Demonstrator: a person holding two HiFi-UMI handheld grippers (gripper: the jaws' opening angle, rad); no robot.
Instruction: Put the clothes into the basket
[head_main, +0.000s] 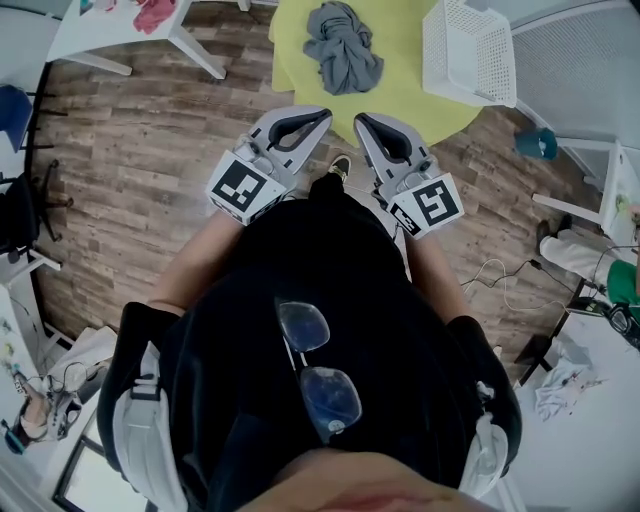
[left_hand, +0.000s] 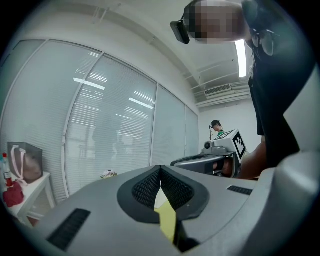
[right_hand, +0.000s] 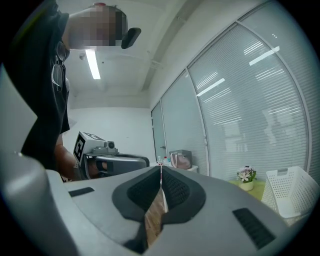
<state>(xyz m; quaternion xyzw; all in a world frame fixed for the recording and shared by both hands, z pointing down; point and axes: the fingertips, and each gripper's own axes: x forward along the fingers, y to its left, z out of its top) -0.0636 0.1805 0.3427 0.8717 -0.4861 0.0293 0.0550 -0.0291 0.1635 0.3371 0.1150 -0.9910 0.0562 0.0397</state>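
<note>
the left gripper (head_main: 323, 116) is hovering over the wooden floor (head_main: 130, 150) just short of the yellow table (head_main: 425, 100), its jaws pressing together at the tips with nothing between them. ahead of it, the grey clothes (head_main: 343, 45) are lying in a crumpled heap on that table, apart from both tools. the right gripper (head_main: 362, 120) is pointing alongside, likewise clenched and empty, and the white basket (head_main: 468, 50) is standing further right on the table, beside the heap but not touching it.
</note>
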